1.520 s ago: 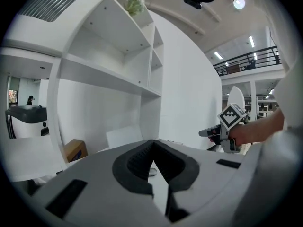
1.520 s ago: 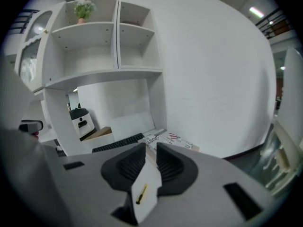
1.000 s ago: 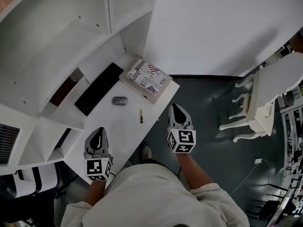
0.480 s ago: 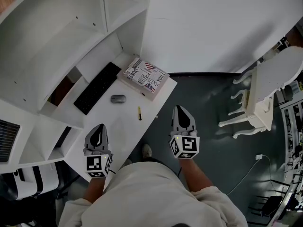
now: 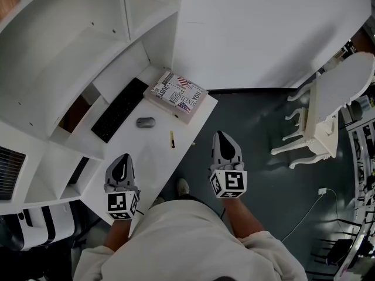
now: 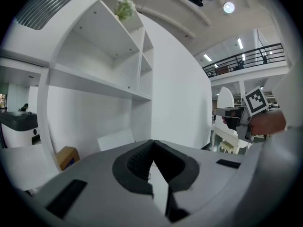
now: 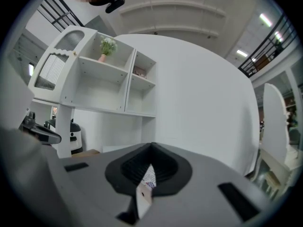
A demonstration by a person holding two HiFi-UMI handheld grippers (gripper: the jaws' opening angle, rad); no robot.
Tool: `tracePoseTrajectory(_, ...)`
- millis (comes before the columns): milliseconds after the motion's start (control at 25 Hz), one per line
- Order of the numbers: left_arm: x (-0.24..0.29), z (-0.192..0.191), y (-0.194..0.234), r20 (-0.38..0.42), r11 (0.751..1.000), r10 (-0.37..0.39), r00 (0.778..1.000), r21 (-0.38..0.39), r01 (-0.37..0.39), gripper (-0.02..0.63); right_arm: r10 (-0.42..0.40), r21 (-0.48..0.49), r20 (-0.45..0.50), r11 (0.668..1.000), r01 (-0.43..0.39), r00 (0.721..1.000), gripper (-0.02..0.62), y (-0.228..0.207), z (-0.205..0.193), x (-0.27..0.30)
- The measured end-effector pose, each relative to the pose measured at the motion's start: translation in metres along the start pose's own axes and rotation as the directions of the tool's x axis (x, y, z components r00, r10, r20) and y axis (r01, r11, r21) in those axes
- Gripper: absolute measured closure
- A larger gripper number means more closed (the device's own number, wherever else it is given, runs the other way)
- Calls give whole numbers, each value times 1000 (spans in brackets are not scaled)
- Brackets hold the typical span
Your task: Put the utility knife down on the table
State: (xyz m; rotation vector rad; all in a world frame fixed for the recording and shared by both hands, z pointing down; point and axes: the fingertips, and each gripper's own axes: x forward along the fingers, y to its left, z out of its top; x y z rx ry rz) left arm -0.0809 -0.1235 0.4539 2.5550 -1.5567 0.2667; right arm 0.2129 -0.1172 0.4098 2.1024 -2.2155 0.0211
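The utility knife (image 5: 172, 139), slim and yellow and black, lies on the white desk (image 5: 153, 163) near its right edge, with nothing holding it. My left gripper (image 5: 122, 167) hovers over the desk's near end, below and left of the knife, its jaws shut and empty. Off the desk's right edge, above the dark floor, my right gripper (image 5: 224, 140) is also shut and empty. In the left gripper view the jaws of the left gripper (image 6: 152, 143) meet at the tip. The right gripper (image 7: 151, 148) shows the same in its own view.
A patterned book (image 5: 178, 96) lies at the desk's far end, with a grey mouse (image 5: 145, 122) and a black keyboard (image 5: 119, 109) left of the knife. White shelves (image 5: 70, 45) rise behind the desk. A white chair (image 5: 319, 119) stands to the right.
My right gripper has drawn slightly back and to the right, away from the desk edge. The knife stays where it lies and the left gripper has barely moved.
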Motion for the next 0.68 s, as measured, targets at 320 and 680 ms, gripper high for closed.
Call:
tracePoseTrajectory(320,-1,3,-2,1,1000,-2,1000,2,2,605,7,0,1,1000,-7,1000,592,0,2,-1)
tracePoseTrajectory(680,-3,1,-5,1,1000,0,1000,-1,0,605,13,9,-6,1000,-13,1000,592,-1,-2,-3)
